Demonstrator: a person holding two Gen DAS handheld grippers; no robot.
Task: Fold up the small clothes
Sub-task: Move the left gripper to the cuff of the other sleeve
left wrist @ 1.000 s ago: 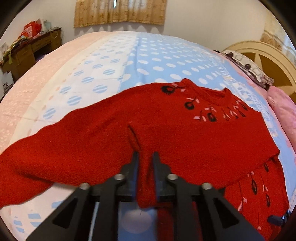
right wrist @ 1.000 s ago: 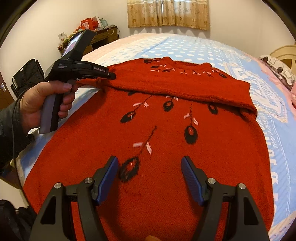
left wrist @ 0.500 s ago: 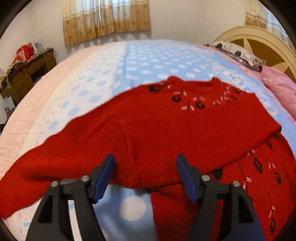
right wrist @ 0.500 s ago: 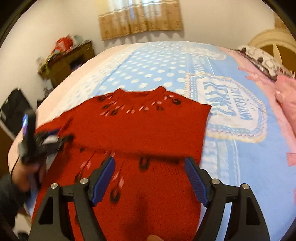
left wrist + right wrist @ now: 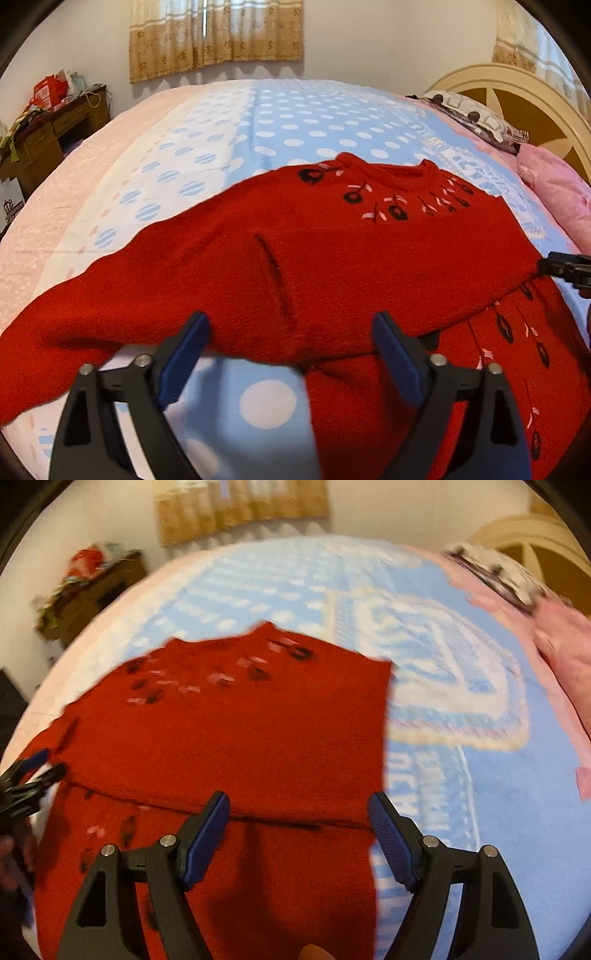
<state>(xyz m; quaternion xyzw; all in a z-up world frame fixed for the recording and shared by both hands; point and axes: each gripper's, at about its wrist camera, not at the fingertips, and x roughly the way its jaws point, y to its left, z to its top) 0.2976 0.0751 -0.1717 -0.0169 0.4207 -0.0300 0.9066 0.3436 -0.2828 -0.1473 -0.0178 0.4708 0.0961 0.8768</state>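
A red knitted sweater (image 5: 332,258) with black and pink flower marks lies on the bed, a sleeve band folded across its body. My left gripper (image 5: 291,343) is open and empty, its blue pads at the near edge of the folded sleeve. My right gripper (image 5: 299,823) is open and empty over the sweater (image 5: 240,738) near its right edge. The right gripper's tip (image 5: 565,267) shows at the far right of the left wrist view. The left gripper (image 5: 26,782) shows at the left edge of the right wrist view, which is blurred.
The bed has a blue dotted cover (image 5: 314,122) with a pink strip on the left. Pink bedding (image 5: 554,188), a patterned pillow (image 5: 476,118) and a cream headboard (image 5: 517,92) are on the right. A cluttered wooden desk (image 5: 48,136) stands at the left wall.
My left gripper opened, let go of the sleeve fold and drew back a little. My right gripper swung right toward the sweater's right edge, staying open.
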